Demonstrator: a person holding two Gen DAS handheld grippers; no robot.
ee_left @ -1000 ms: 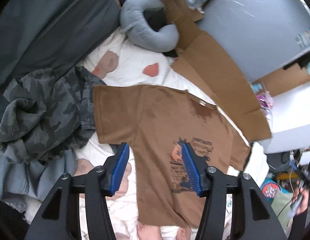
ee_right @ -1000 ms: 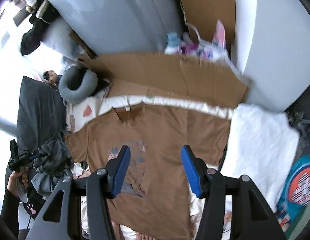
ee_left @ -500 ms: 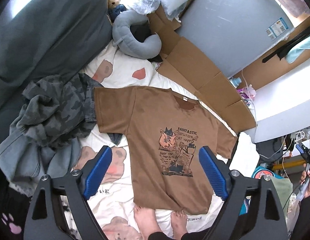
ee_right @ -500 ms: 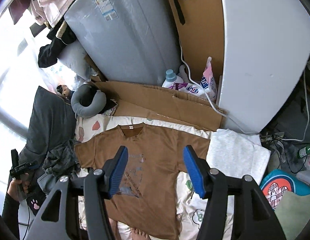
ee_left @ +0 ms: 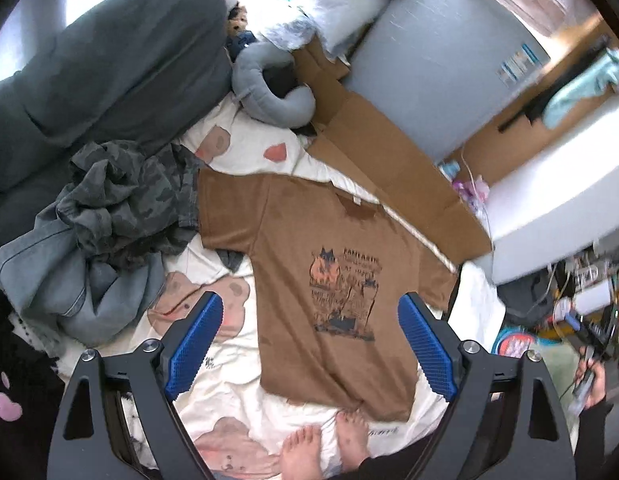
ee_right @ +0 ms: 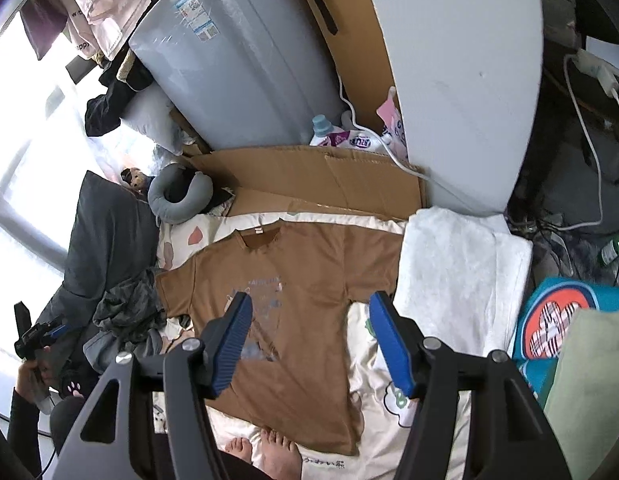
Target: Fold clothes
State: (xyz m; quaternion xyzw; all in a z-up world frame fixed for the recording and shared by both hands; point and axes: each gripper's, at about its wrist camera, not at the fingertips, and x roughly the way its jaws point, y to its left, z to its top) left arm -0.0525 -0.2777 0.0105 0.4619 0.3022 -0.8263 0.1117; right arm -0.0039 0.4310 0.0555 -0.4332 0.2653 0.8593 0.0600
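Brown T-shirt lying flat, print up, on my patterned sheet; my left gripper and right gripper above it, jaws apart, holding nothing.

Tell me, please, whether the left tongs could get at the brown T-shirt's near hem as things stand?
Probably yes: the left tongs are open above the flat brown T-shirt, with nothing covering its hem; only the person's bare feet stand close.

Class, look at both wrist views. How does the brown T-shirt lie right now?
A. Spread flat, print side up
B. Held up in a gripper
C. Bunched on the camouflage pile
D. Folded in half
A: the brown T-shirt lies spread flat on the patterned sheet with its print facing up, and both grippers are open above it.
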